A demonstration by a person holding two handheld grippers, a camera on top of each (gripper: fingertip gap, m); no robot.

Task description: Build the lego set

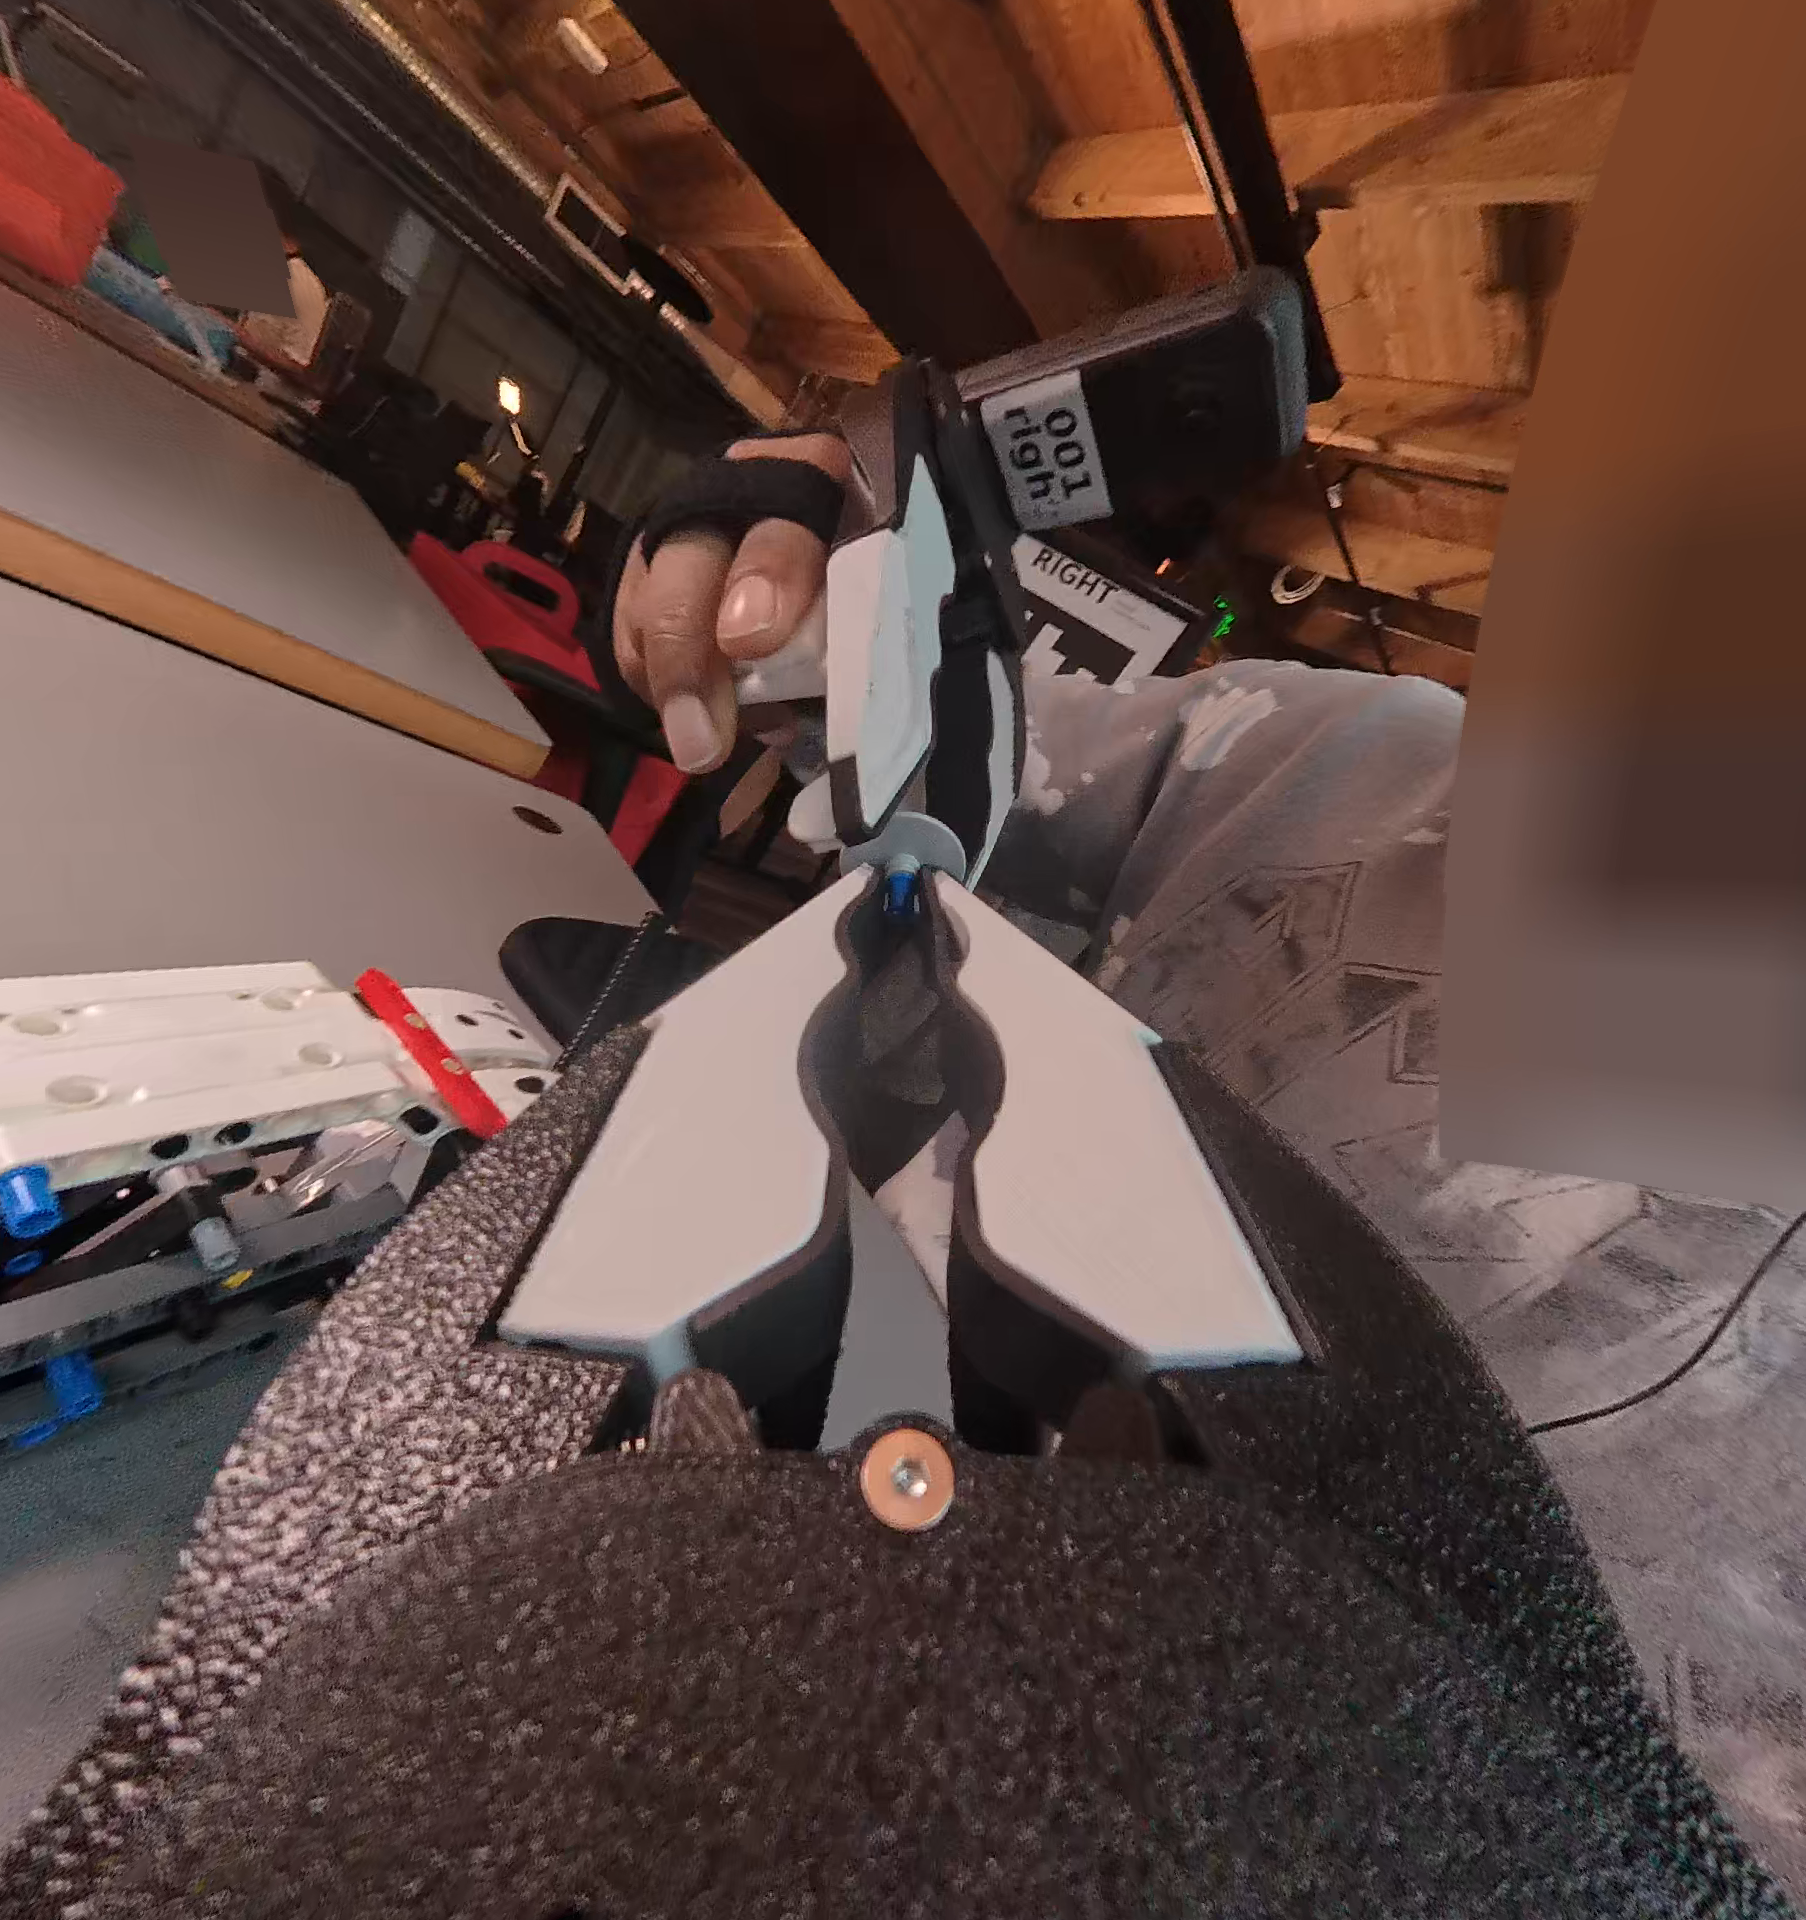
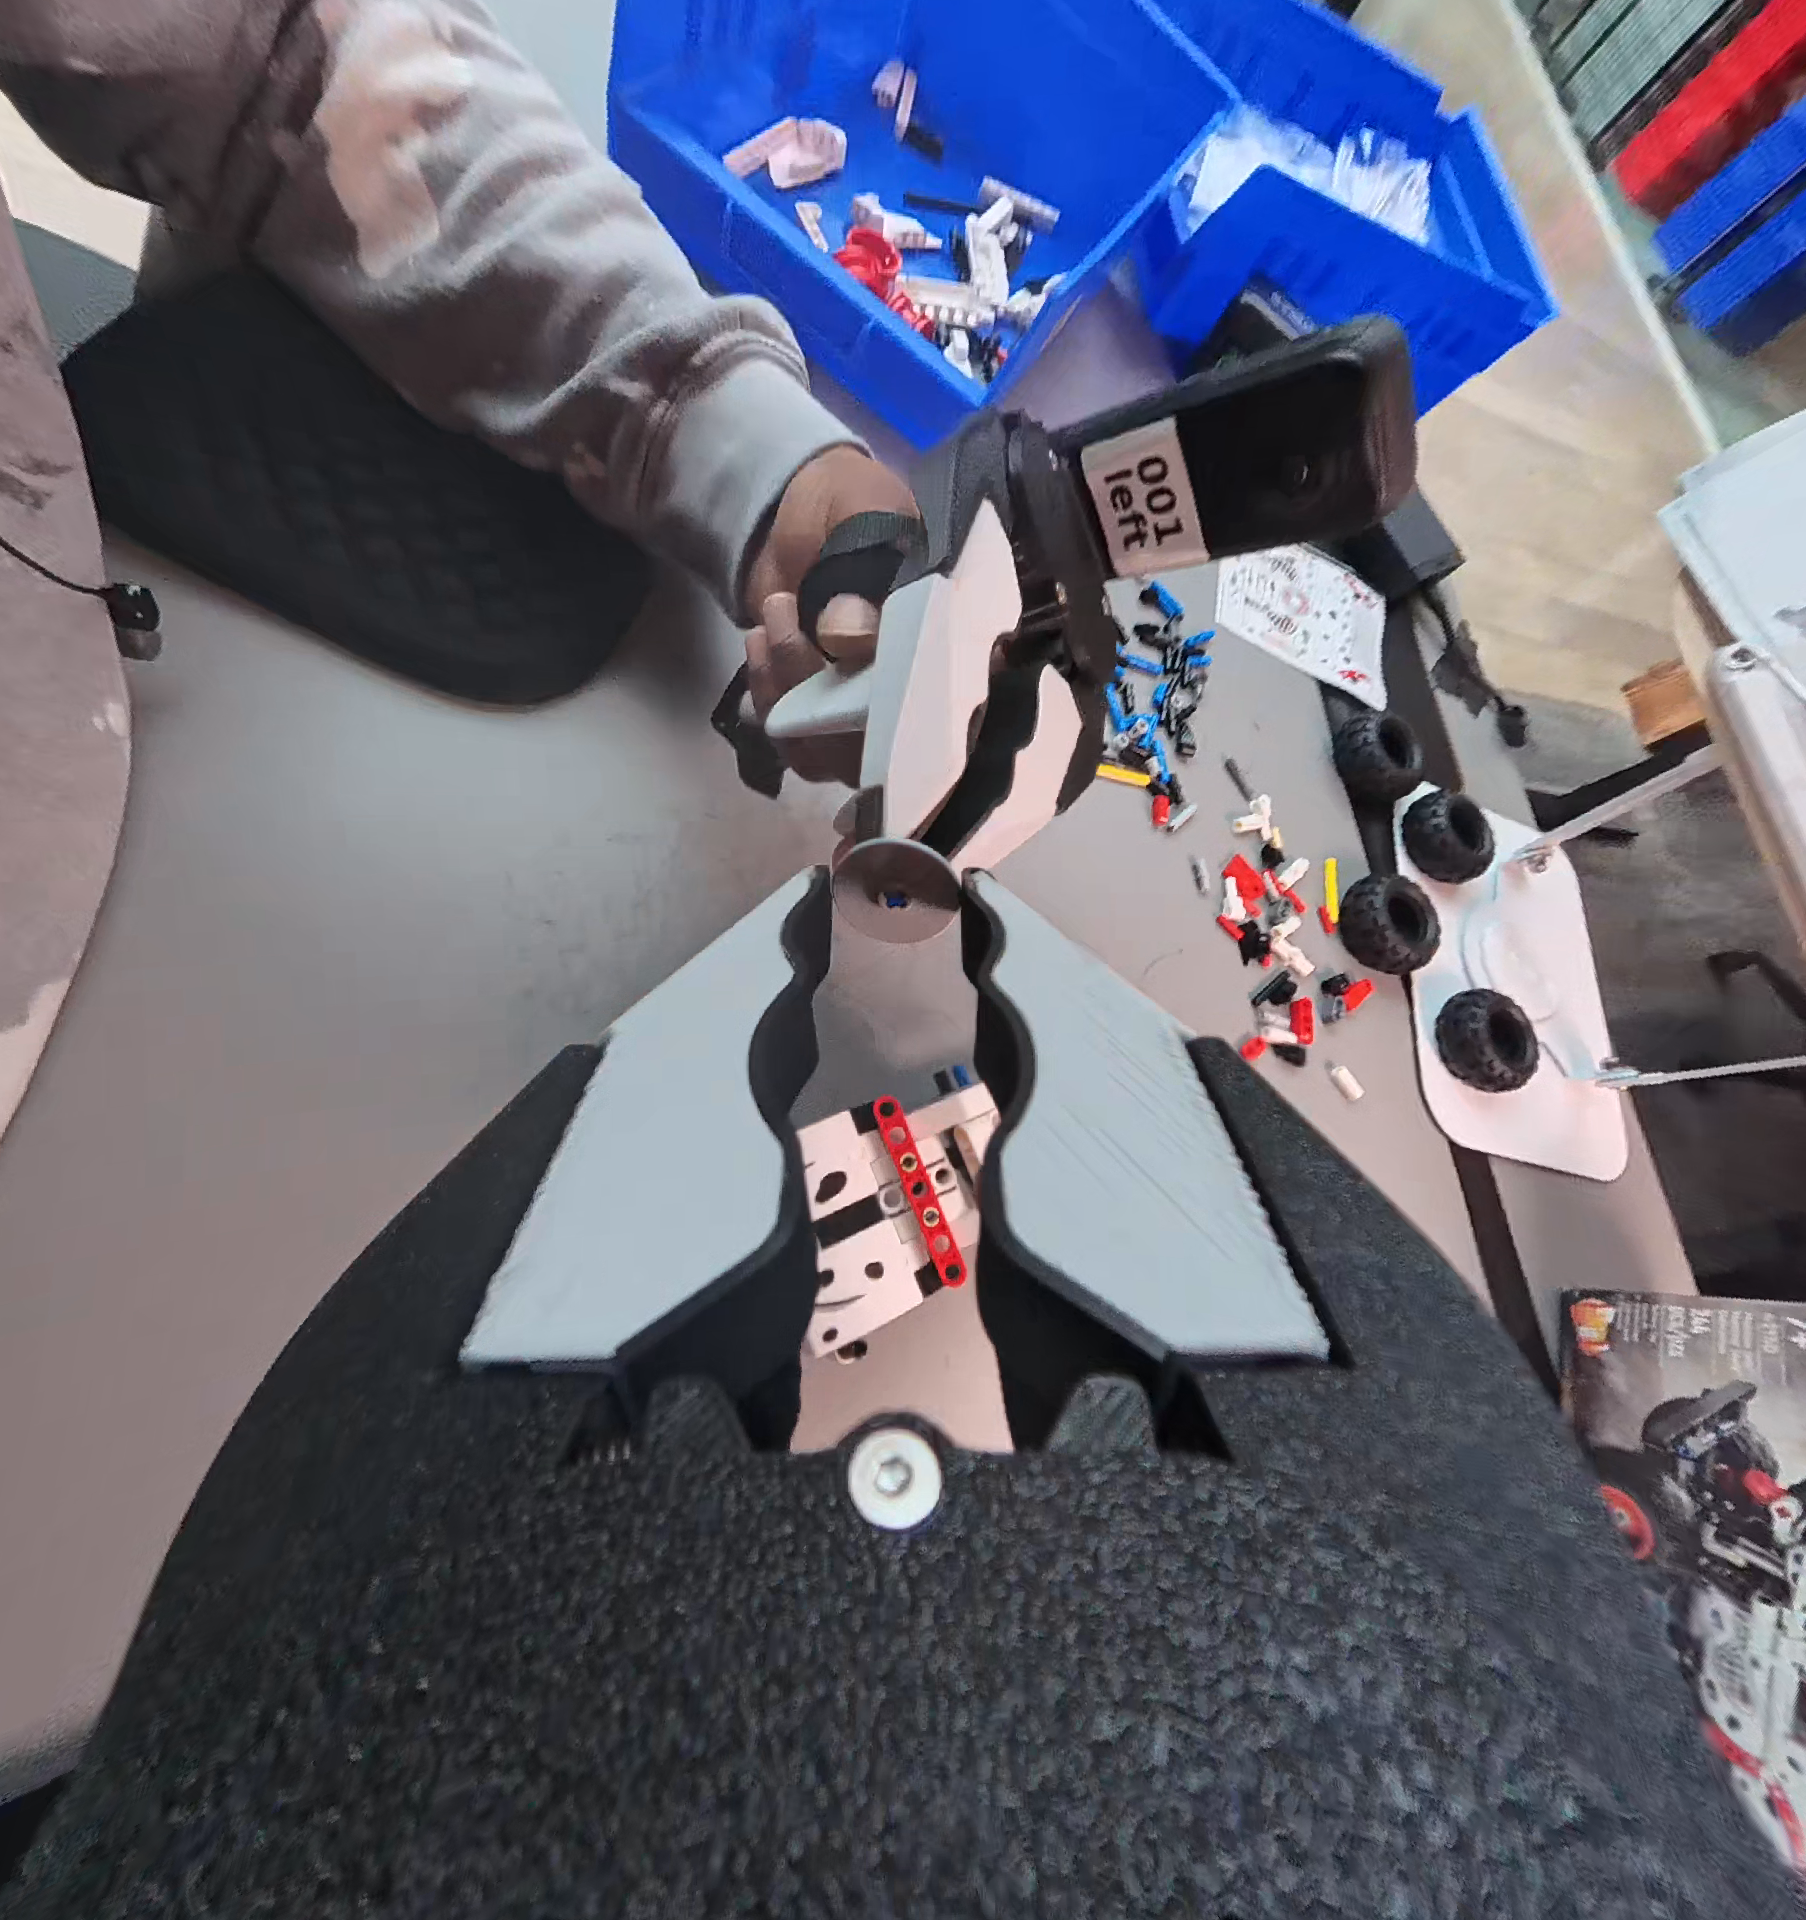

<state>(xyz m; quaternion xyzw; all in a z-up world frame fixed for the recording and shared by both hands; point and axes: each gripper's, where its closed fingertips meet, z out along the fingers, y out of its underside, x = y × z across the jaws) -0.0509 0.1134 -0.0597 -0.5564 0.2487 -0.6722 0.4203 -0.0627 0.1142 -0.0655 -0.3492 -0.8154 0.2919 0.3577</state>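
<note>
The left hand-held gripper (image 1: 897, 896) pinches a small blue plastic pin (image 1: 897, 894) at its fingertips, its long axis pointing toward the right hand-held gripper (image 2: 894, 899). That one clamps a flat grey plastic disc (image 2: 894, 894) by its rim, centre hole facing the pin; the 2 tips meet in mid-air above the grey desk (image 2: 379, 935). Pin and hole look nearly aligned, so the coming push runs along the pin's axis. The white-and-red partly built model (image 2: 899, 1205) rests on the desk below, nearer the right one.
</note>
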